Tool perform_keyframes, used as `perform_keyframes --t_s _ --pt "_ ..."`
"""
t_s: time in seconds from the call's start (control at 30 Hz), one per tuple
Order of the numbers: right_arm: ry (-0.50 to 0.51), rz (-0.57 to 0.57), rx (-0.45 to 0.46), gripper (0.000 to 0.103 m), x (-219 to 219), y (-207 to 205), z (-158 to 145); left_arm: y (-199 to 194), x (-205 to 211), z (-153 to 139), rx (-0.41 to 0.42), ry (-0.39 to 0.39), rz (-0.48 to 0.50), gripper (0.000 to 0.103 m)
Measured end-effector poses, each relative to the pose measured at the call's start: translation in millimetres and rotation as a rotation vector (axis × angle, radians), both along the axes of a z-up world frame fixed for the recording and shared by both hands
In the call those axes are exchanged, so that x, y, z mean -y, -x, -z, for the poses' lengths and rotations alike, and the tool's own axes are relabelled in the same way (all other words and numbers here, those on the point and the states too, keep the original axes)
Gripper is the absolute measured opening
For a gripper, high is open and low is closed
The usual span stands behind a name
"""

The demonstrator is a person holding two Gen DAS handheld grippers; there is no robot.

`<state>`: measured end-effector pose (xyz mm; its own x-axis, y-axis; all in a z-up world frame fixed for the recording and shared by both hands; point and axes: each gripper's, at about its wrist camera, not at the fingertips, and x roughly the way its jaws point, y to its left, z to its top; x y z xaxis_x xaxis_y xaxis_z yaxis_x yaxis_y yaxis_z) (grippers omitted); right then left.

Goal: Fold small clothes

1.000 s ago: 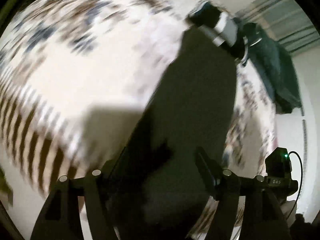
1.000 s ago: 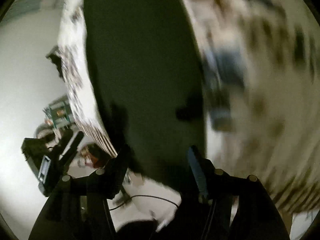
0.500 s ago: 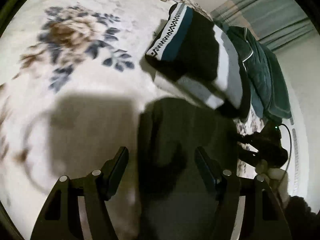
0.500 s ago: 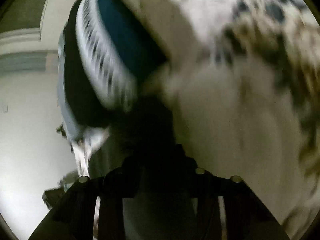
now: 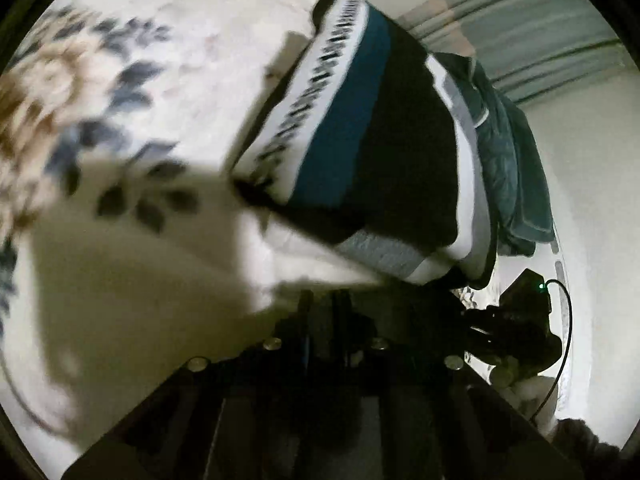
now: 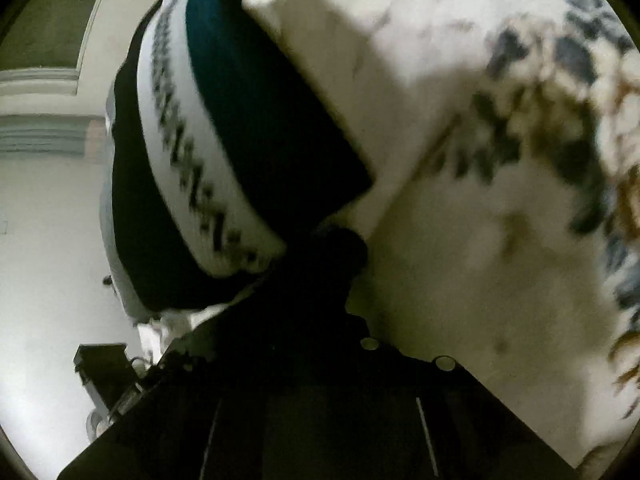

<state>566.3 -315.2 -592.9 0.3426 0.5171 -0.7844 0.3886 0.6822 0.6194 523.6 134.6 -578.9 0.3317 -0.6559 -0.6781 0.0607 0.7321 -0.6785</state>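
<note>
Your left gripper (image 5: 326, 300) has just been closing; its jaws stand together on dark cloth (image 5: 400, 312) at the frame's bottom. Just beyond lies a folded stack (image 5: 360, 152): white zigzag band, teal stripe, black, grey edge. It rests on a cream floral rug (image 5: 140, 100). A dark green garment (image 5: 512, 152) sits past the stack. Your right gripper (image 5: 516, 328) shows at far right, cable trailing.

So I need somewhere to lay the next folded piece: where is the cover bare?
The floral cover is bare left of the folded stack in the left wrist view, out to the blue-and-brown flower print. It is crowded on the stack's other side, where a dark green garment lies against it.
</note>
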Motion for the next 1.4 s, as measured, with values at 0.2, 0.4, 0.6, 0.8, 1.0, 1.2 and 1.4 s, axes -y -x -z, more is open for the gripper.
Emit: perform_keyframes --t_s 0.2,0.4,0.6,0.8,1.0,1.2,1.4 --pt "0.055 0.001 -0.056 0.013 -3.3 -7.3 6.2 -20.8 4.8 21.5 -0.062 -0.056 0.037 0.013" --pt "-0.052 -0.046 -0.112 0.049 -5.5 13.3 -6.8 27.2 -14.6 -23.1 -0.018 -0.084 0.034 0.064" --pt "-0.118 -0.145 -0.139 0.057 -13.7 99.5 -32.4 132.6 -45.7 -48.4 -0.066 -0.045 -0.012 0.064" --pt "-0.152 -0.212 -0.255 0.057 -55.1 238.2 -30.4 266.6 -58.8 -60.5 -0.178 -0.093 -0.044 0.064" --pt "-0.181 -0.231 -0.404 0.057 -65.6 378.1 -5.9 386.0 -51.1 -41.4 -0.341 -0.151 -0.060 0.064" --pt "-0.152 -0.237 -0.511 0.057 -79.4 462.8 24.3 447.4 -32.8 -23.9 -0.404 -0.173 -0.079 0.064" --pt "-0.117 -0.253 -0.508 0.053 -121.9 480.6 39.3 467.2 -13.0 -23.5 -0.335 -0.273 -0.056 0.005"
